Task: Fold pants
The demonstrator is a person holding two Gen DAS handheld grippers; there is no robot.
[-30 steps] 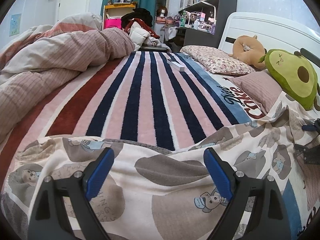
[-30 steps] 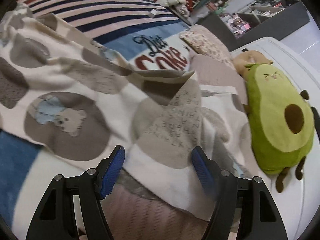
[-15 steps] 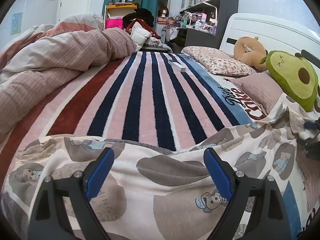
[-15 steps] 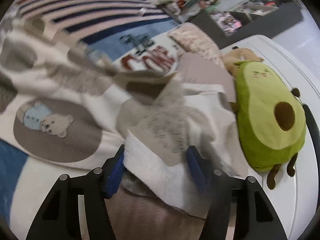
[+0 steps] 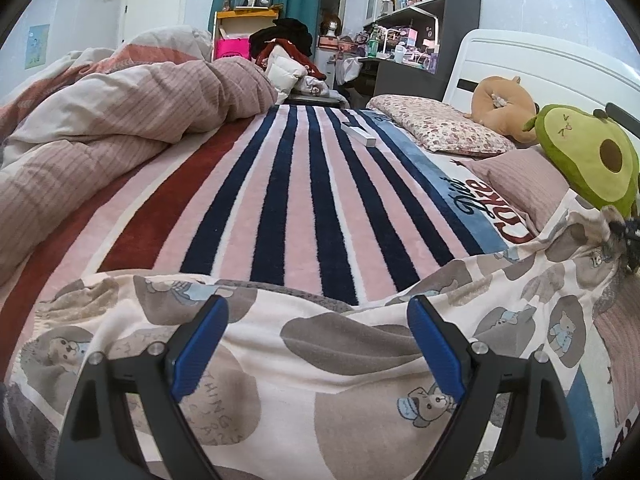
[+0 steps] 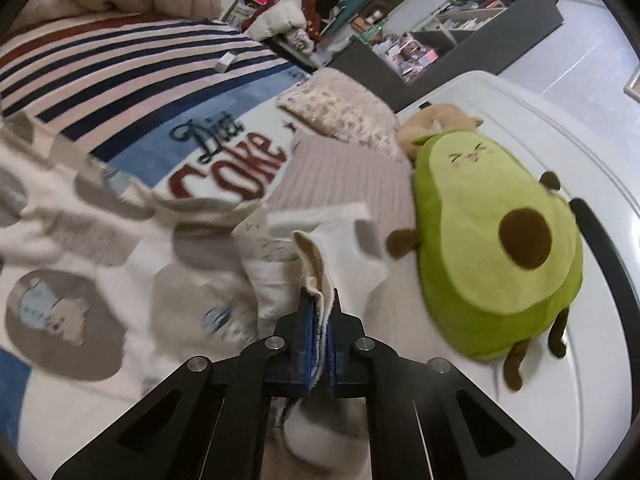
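Note:
The pants [image 5: 360,364] are cream fleece with grey patches and small bear prints, spread across the near part of the striped bed blanket. My left gripper [image 5: 318,340] is open just above the cloth, its blue pads wide apart and empty. In the right wrist view my right gripper [image 6: 319,308] is shut on a bunched edge of the pants [image 6: 120,248], lifting it a little off the bed. That raised end and the right gripper's tip [image 5: 624,232] show at the right edge of the left wrist view.
A green avocado plush [image 6: 496,240] lies close to the right of the right gripper, by the white headboard [image 6: 520,92]. A bunched duvet [image 5: 100,128] fills the left of the bed. A floral pillow [image 5: 440,128] and a small white box [image 5: 358,134] lie further back.
My right gripper has closed from open onto the pants edge and pulled it up. The left gripper has stayed open in place.

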